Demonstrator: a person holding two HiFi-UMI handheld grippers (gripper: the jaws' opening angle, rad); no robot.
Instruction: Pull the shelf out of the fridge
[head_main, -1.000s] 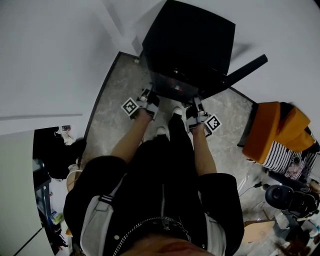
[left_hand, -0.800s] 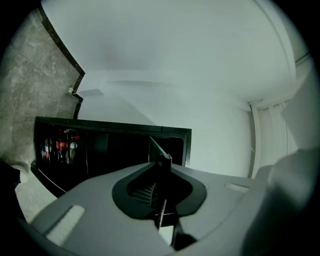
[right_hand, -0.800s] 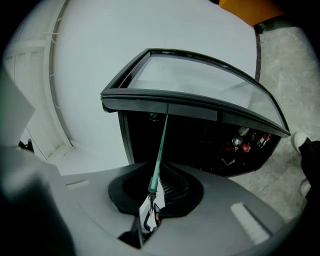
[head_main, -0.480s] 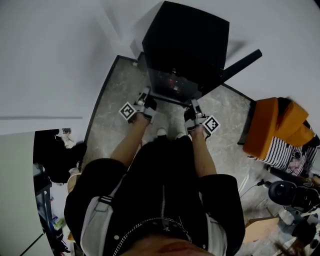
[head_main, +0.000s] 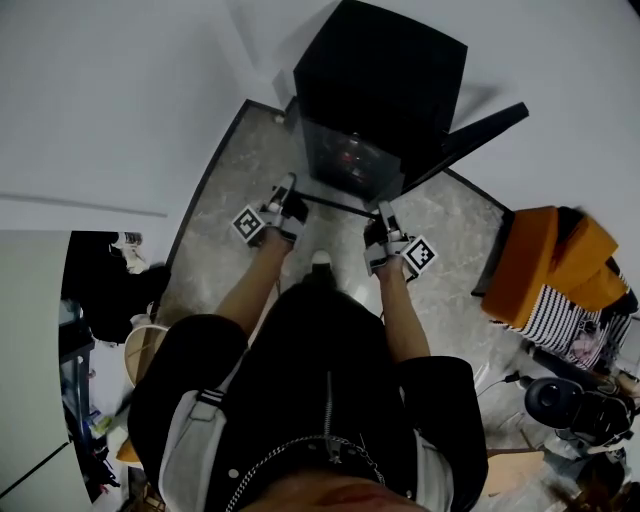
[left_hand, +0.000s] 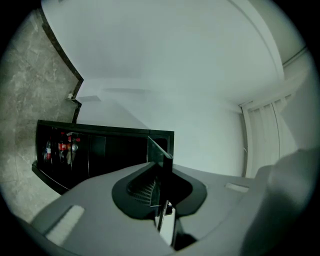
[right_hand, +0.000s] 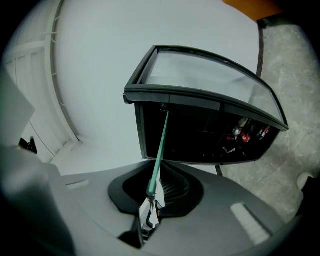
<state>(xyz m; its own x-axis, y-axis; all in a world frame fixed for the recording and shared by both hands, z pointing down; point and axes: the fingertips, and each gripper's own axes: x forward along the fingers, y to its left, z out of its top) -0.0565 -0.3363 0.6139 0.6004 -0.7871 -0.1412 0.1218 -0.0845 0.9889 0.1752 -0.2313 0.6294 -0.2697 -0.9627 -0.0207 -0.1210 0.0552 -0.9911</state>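
Observation:
The small black fridge (head_main: 380, 90) stands on the stone floor against the white wall, its front open and red-labelled drinks (head_main: 350, 160) inside. The glass shelf (head_main: 330, 205) hangs level in front of the opening, held by both side edges. My left gripper (head_main: 288, 192) is shut on its left edge, and my right gripper (head_main: 383, 215) is shut on its right edge. In the left gripper view the glass shelf (left_hand: 159, 160) runs edge-on out of the left gripper (left_hand: 161, 182) towards the fridge (left_hand: 100, 150). In the right gripper view the shelf (right_hand: 160, 145) shows as a green edge rising from the right gripper (right_hand: 152, 189) to the fridge (right_hand: 200, 135).
The fridge door (head_main: 472, 138) stands swung out to the right. An orange cushion (head_main: 545, 260) over a striped cloth (head_main: 565, 315) sits on the floor at the right. The person's white shoe (head_main: 320, 260) is just behind the shelf. Dark clutter (head_main: 110, 300) lies at the left.
Both grippers have drawn back from the fridge towards the person, and the shelf has come out of the opening with them.

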